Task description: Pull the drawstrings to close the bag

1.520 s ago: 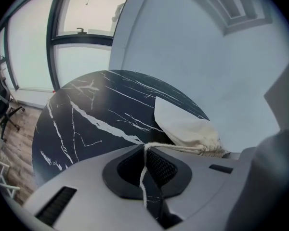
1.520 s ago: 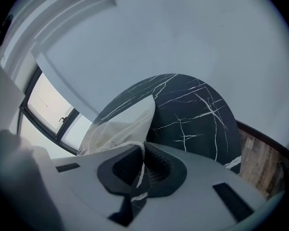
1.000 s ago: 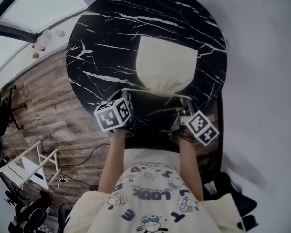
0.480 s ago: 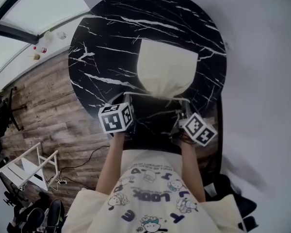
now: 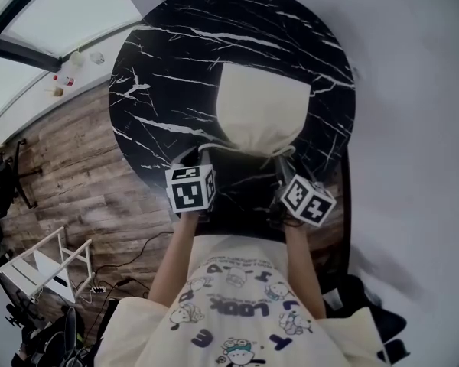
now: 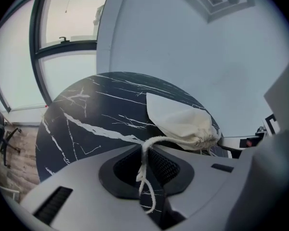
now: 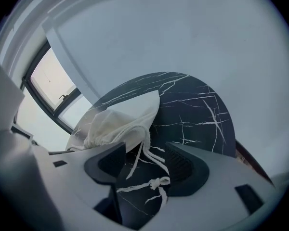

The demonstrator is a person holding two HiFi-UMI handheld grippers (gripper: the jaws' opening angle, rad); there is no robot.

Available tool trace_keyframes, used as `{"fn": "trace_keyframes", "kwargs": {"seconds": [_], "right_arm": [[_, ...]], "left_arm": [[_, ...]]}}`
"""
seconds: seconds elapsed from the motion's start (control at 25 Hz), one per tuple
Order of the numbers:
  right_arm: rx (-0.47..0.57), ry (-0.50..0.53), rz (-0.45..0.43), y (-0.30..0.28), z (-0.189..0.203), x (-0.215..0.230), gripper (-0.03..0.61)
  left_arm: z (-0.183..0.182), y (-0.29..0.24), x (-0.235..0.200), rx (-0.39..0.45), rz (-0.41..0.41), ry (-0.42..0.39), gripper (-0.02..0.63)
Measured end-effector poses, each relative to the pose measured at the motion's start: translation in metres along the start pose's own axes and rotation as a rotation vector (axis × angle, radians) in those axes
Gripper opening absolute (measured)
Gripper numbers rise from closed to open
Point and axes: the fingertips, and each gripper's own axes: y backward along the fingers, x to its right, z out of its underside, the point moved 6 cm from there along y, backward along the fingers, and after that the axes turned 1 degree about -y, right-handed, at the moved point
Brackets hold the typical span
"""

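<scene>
Well, the bag [image 5: 260, 109] lies flat on the round tabletop [image 5: 161, 67], a little toward 6 o'clock from its middle. Its long axis runs 12 to 6, closed bottom at 12 and gathered neck pointing at 6, straight at the person.

The neck sits between the two tools. The left hand-held gripper [image 5: 201, 155] is just off it at about 7 o'clock and the right hand-held gripper [image 5: 285, 159] at about 5. Each has the bag at roughly 12 from itself, and neither is clearly the nearer.

The left one has its jaws nearly pressed together on the left cord [image 6: 156, 141]. That cord arches over from the neck and drops between the pads, its tail hanging below. Those jaws have just been easing apart a touch.

The right one has just sprung wide. The right cord [image 7: 151, 182] and its knot lie slack on the tabletop between the spread pads, touching neither.

The neck looks drawn tight, so I'd say the pull is about done. Any further tug would have to run toward 7 and 5, away from the neck.
</scene>
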Motion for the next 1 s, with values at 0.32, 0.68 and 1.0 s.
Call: {"fn": "trace_keyframes", "kwargs": {"seconds": [0.32,0.68,1.0], "right_arm": [[0.061,0.114,0.058,0.022,-0.013,0.000,0.264],[0.298,0.283,0.052,0.062,-0.052,-0.044,0.141],[0.390,0.357,-0.070,0.079,-0.067,-0.090,0.037]], "left_arm": [[0.005,0.013,0.007,-0.033,0.064,-0.073,0.244],[-0.033,0.057,0.016,0.124,0.053,-0.134,0.253],[-0.088,0.108,0.048,0.389,0.043,-0.216,0.104]]}}
